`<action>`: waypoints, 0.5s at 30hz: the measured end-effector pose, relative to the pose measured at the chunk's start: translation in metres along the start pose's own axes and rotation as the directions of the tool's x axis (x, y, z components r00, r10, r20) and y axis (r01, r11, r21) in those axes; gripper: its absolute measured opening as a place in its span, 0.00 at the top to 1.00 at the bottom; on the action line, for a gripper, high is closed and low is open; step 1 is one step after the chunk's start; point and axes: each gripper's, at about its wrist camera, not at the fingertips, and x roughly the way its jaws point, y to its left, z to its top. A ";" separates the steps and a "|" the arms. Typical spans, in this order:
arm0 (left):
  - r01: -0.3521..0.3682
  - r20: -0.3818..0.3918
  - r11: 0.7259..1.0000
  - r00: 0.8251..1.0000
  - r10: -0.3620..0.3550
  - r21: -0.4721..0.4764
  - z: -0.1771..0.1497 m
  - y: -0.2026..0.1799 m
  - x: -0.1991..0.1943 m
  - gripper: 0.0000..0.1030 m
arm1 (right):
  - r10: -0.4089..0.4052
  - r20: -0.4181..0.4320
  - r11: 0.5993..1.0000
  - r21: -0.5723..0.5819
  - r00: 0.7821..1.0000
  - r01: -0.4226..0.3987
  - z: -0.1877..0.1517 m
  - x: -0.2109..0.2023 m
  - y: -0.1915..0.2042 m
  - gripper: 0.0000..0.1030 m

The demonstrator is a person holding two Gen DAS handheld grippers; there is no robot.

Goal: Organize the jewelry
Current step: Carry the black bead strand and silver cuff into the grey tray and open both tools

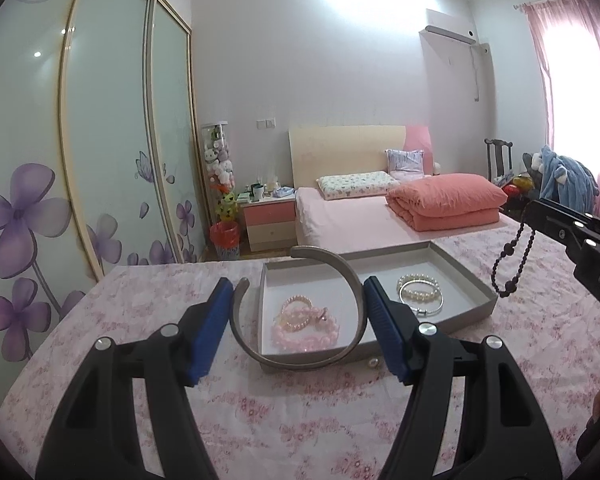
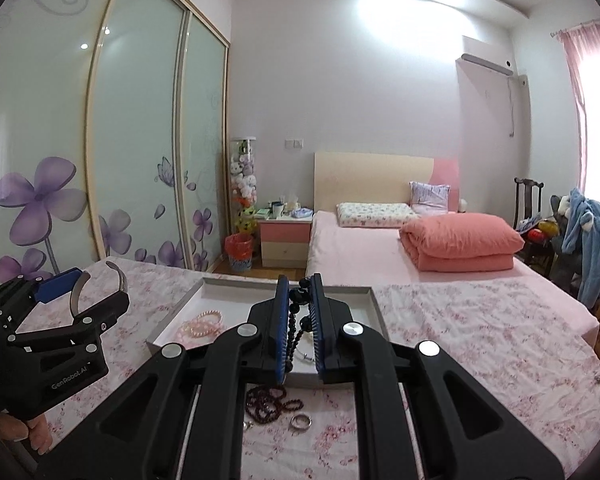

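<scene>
My left gripper is shut on an open grey metal cuff bangle, its blue pads pressing the bangle's two sides above the table. Behind it lies a shallow grey tray with a white inside, holding pink bead bracelets on the left and pearl bracelets with a silver bangle on the right. My right gripper is shut on a dark bead bracelet, which hangs as a loop over the tray's right end. In the right wrist view the left gripper with the bangle sits at the left.
The table wears a pink floral cloth. In front of the tray lie a dark red bead strand, a silver ring and a small pearl piece. A bed, a nightstand and wardrobe doors stand beyond.
</scene>
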 end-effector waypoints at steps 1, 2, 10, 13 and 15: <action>-0.001 0.003 1.000 1.000 0.001 -0.002 0.001 0.000 0.000 0.37 | -0.002 0.003 1.000 -0.001 1.000 0.002 0.000 0.000 0.000 0.89; -0.001 0.006 1.000 1.000 0.001 -0.004 0.002 0.000 0.000 0.37 | -0.004 0.008 1.000 -0.003 1.000 0.004 0.000 0.000 -0.001 0.89; 0.005 0.011 1.000 1.000 -0.004 -0.017 0.006 -0.001 0.005 0.37 | -0.015 0.020 1.000 -0.007 1.000 0.016 0.003 0.004 0.000 0.89; 0.004 0.018 1.000 1.000 -0.004 -0.021 0.009 -0.001 0.008 0.37 | -0.022 0.033 1.000 -0.008 0.999 0.022 0.006 0.009 0.000 0.89; 0.004 0.024 1.000 1.000 -0.004 -0.026 0.012 -0.001 0.013 0.37 | -0.026 0.040 1.000 -0.007 0.999 0.026 0.008 0.012 -0.001 0.89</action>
